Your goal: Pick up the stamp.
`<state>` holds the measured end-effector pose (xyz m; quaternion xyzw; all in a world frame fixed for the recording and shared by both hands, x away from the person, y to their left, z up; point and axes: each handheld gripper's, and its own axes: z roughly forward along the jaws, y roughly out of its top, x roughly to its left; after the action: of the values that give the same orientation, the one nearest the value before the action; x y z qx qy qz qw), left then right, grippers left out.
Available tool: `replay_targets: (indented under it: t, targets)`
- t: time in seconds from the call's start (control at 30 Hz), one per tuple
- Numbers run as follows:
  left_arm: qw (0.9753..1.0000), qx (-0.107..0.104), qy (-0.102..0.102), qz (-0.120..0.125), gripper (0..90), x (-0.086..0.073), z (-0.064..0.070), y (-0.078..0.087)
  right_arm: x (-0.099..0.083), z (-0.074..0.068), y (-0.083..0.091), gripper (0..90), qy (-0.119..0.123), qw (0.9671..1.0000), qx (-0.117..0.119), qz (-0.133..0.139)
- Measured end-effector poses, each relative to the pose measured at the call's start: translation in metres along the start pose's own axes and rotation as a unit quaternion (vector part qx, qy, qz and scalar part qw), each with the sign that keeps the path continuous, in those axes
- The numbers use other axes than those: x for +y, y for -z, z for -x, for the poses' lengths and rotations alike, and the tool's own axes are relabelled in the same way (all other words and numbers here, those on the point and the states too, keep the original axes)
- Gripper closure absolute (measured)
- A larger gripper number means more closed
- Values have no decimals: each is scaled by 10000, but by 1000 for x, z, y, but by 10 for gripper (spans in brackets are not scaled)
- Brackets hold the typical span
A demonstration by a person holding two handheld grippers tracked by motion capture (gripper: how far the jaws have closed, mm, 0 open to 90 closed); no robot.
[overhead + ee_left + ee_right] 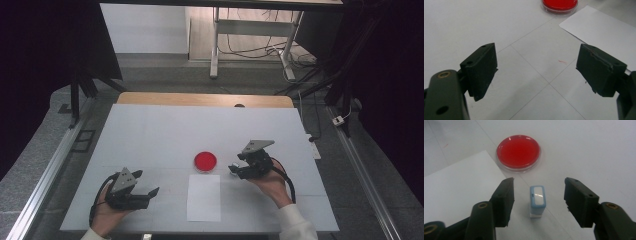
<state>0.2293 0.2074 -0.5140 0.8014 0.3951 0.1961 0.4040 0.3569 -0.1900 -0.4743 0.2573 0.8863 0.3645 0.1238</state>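
- Your right tool has its jaws wide apart with the little stamp standing right between them, not touching either pad, so this looks like the moment just before the grab.
- I'd lower a touch and centre it first. In the right gripper view the stamp sits slightly closer to the left pad than the right one, so if you squeeze from here one pad probably hits first and shoves it sideways or tips it.
- Grab it low-ish on the blue body, not up at the cap. It's tall and narrow and standing on a small base, so my guess is it topples easily.
- Close slow and keep the pads flat on its two wide sides.
- Your left tool is also open and empty, hovering over the bare table near the bottom-left corner of the paper sheet. Looks fine to leave it parked, or use it to pin the paper later if that slides.
- The stamp itself is a small upright block, light blue casing with a glossy white panel on top and a paler base. It stands on the table just off the paper's right edge, near the red ink dish but clearly apart from it.
- The dish is round, clear-rimmed and filled red, sitting just beyond the paper's top edge.
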Motion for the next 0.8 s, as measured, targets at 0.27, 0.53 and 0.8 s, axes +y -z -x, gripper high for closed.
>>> replay_targets:
  t: [0.27, 0.53, 0.8]
  targets:
    - [10000, 11, -10, -8, 171, 0, 1, 0, -6, 0, -8, 517, 43, 9999, -26, -158]
    - [10000, 13, -7, -12, 171, 0, 0, 0, -8, -3, -11, 710, 164, 9996, 1, -210]
    - [10000, 21, -9, -13, 171, 0, 0, 0, -9, -4, -11, 748, 283, 9994, -57, -204]
